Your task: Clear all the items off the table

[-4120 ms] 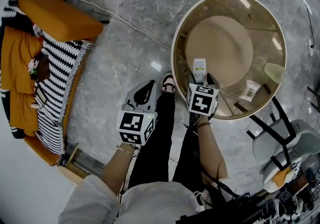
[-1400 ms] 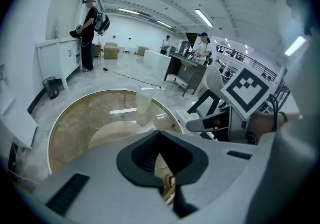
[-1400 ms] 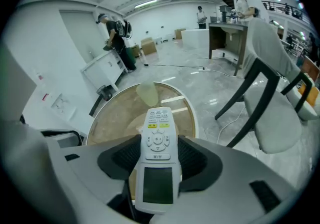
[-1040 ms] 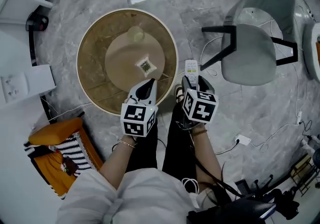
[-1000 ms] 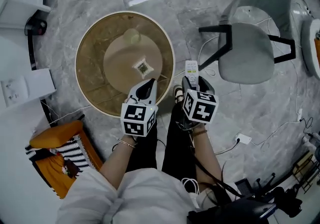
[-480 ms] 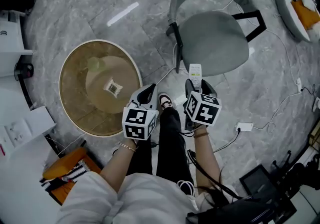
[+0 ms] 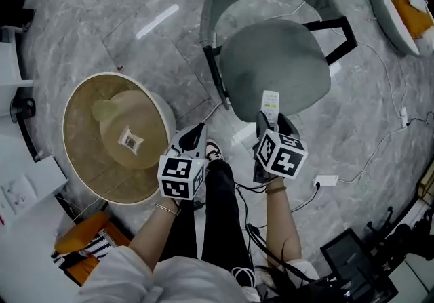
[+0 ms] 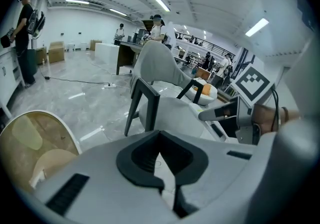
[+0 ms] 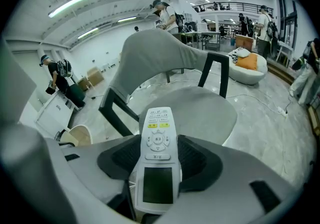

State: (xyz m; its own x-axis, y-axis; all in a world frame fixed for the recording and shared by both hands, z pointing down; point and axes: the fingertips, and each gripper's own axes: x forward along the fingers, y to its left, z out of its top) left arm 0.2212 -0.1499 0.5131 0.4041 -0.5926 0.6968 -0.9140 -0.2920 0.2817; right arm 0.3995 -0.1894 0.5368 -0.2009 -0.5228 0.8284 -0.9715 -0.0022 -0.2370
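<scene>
My right gripper (image 7: 268,124) is shut on a white remote control (image 7: 270,105), whose far end reaches over the front edge of a grey chair (image 7: 274,68). In the right gripper view the remote (image 9: 157,160) lies lengthwise between the black pads, buttons up, with the chair (image 9: 165,60) straight ahead. My left gripper (image 7: 193,135) is shut and holds nothing; it hangs above the floor between the chair and the round glass-topped table (image 7: 80,159). A pale green cup (image 7: 105,111) and a small printed packet (image 7: 129,139) sit on the table. In the left gripper view the table (image 8: 62,127) is at the lower left.
A white round seat with an orange cushion (image 7: 401,5) stands at the far right. Cables and a white power strip (image 7: 326,178) lie on the marble floor. An orange and striped cushion (image 7: 80,249) is at the lower left. People stand far off in the hall (image 8: 26,27).
Both grippers have swung away from the table toward the chair. The table has slid to the left of the head view and the chair now sits in front of the right gripper.
</scene>
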